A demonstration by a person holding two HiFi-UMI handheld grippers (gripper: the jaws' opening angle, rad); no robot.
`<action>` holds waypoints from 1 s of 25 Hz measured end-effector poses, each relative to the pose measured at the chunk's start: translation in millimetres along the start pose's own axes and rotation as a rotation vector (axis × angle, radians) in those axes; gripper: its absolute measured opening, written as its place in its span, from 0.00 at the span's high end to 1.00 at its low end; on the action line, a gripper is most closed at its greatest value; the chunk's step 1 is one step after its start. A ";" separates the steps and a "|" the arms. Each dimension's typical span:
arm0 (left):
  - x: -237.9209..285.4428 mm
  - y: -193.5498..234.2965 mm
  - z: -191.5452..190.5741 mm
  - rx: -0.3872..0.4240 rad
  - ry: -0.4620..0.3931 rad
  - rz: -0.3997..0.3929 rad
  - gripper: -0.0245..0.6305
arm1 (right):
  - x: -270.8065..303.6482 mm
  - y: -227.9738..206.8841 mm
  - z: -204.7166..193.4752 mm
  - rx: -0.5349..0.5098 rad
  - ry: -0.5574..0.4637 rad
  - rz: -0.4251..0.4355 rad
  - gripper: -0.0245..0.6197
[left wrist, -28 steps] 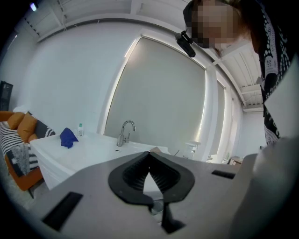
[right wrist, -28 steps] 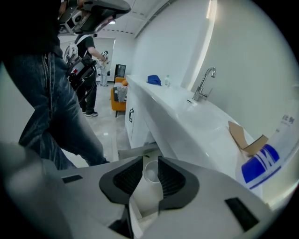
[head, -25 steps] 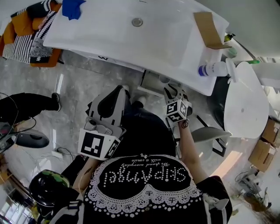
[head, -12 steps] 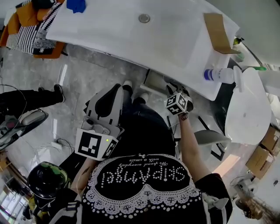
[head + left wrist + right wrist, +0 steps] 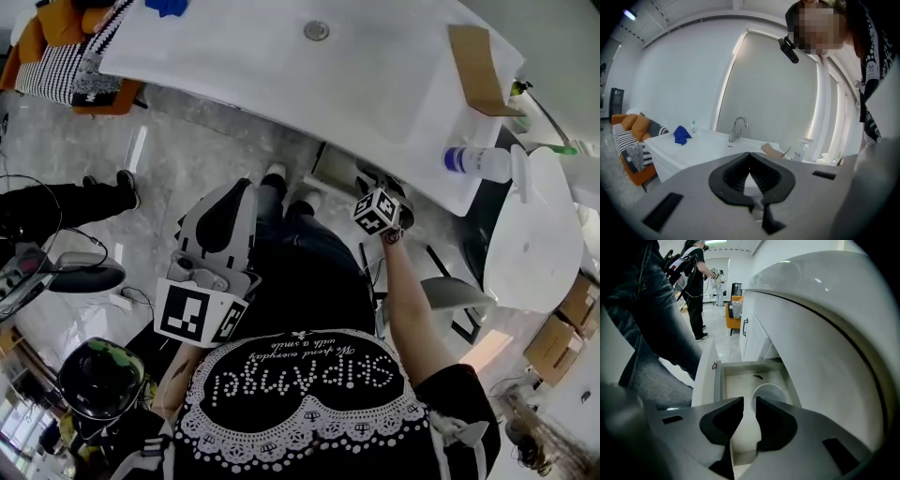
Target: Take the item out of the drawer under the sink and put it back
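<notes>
The drawer (image 5: 717,380) under the white sink (image 5: 281,66) stands pulled out. A round white container (image 5: 771,393) sits inside it, with a small dark mark (image 5: 758,377) behind it. My right gripper (image 5: 750,406) points steeply down over the drawer, just in front of the container; its jaws are apart with nothing between them. In the head view the right gripper (image 5: 373,187) hangs below the sink's edge above the drawer (image 5: 330,167). My left gripper (image 5: 234,199) is held back near my body, level with the counter. The left gripper (image 5: 749,155) has its tips together and holds nothing.
On the counter lie a blue cloth (image 5: 682,135), a faucet (image 5: 737,129), a piece of cardboard (image 5: 480,58) and a spray bottle (image 5: 483,162). A white toilet (image 5: 534,234) stands at the right. A sofa (image 5: 66,56) and another person's legs (image 5: 66,202) are at the left.
My right gripper has sunk toward the open drawer, its marker cube looking smaller and closer to the sink's edge. The left gripper has stayed about where it was.
</notes>
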State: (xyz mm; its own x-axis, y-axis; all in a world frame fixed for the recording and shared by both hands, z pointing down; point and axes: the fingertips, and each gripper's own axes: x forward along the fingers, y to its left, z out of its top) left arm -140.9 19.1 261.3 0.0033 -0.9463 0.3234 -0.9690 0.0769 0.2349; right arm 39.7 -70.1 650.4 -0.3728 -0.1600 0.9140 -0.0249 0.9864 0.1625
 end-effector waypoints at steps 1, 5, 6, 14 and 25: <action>-0.4 0.4 -0.6 -0.001 0.001 0.000 0.96 | 2.2 0.1 0.8 0.005 0.002 0.001 0.83; -2.5 2.6 -2.7 -0.009 0.006 0.009 0.96 | 11.5 0.0 -0.7 0.034 0.018 0.006 0.83; -2.9 2.8 -3.3 -0.010 0.007 0.010 0.96 | 13.5 -0.6 -1.5 0.036 0.021 0.005 0.83; -4.9 4.9 -10.6 -0.029 0.037 0.021 0.96 | 27.7 -2.0 -7.8 0.053 0.057 0.023 0.83; -8.2 7.8 -15.6 -0.047 0.056 0.041 0.96 | 38.7 -4.1 -12.1 0.066 0.090 0.025 0.83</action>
State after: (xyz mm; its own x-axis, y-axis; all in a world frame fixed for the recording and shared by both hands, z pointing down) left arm -144.6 32.4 274.8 -0.0211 -0.9232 0.3837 -0.9559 0.1311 0.2627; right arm 36.6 -80.8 689.6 -0.2896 -0.1347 0.9476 -0.0783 0.9901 0.1168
